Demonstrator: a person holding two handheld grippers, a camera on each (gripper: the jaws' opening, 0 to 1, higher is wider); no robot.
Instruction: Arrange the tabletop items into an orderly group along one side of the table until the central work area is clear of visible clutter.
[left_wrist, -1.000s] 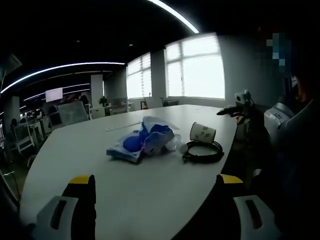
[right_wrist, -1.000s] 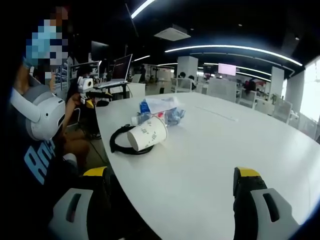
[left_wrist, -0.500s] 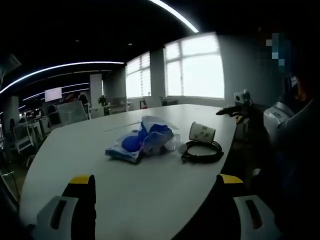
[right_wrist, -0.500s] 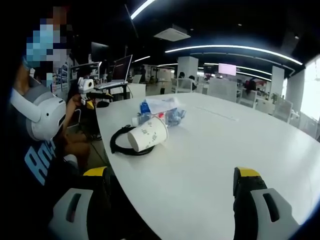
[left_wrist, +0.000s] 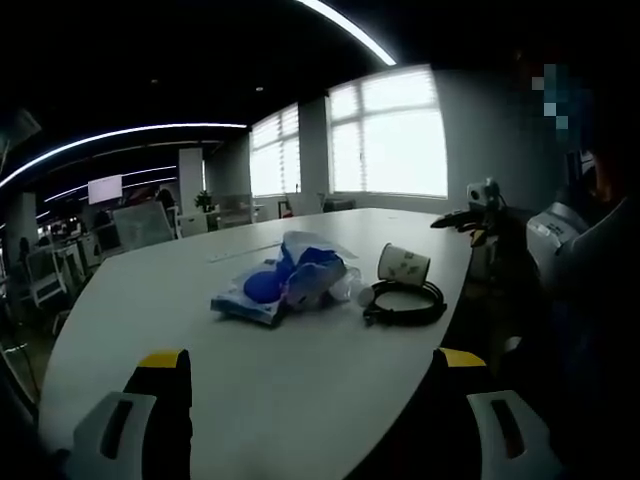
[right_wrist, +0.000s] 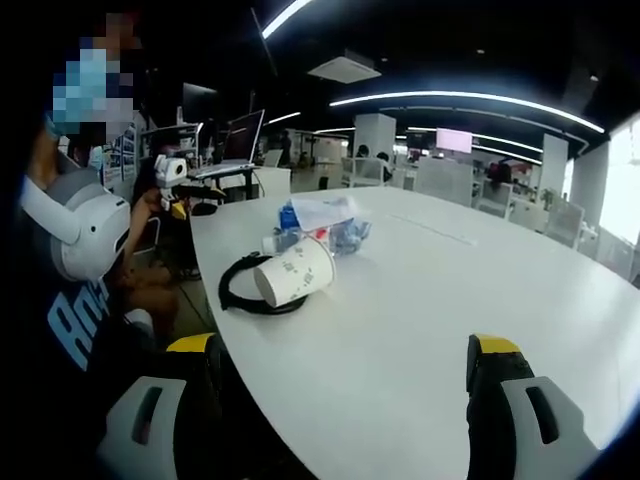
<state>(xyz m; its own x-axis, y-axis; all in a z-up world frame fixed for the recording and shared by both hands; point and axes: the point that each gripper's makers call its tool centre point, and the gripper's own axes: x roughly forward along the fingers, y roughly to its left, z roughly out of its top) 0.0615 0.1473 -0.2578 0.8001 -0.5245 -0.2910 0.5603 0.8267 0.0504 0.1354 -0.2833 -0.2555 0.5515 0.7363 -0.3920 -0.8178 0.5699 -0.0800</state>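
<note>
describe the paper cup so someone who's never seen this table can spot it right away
On the big white table, look at the small cluster of items near the rounded edge. The cup lies on its side there, partly on a coiled black cable, with a blue and clear plastic bag just beyond. It is the only pale, speckled paper cylinder, its open mouth facing the right gripper view.

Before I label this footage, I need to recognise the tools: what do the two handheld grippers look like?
The left gripper and the right gripper look alike: each has two chunky light-grey plastic jaws with a dark slot, black inner faces and yellow tips. No cables or markings are visible on them.
</note>
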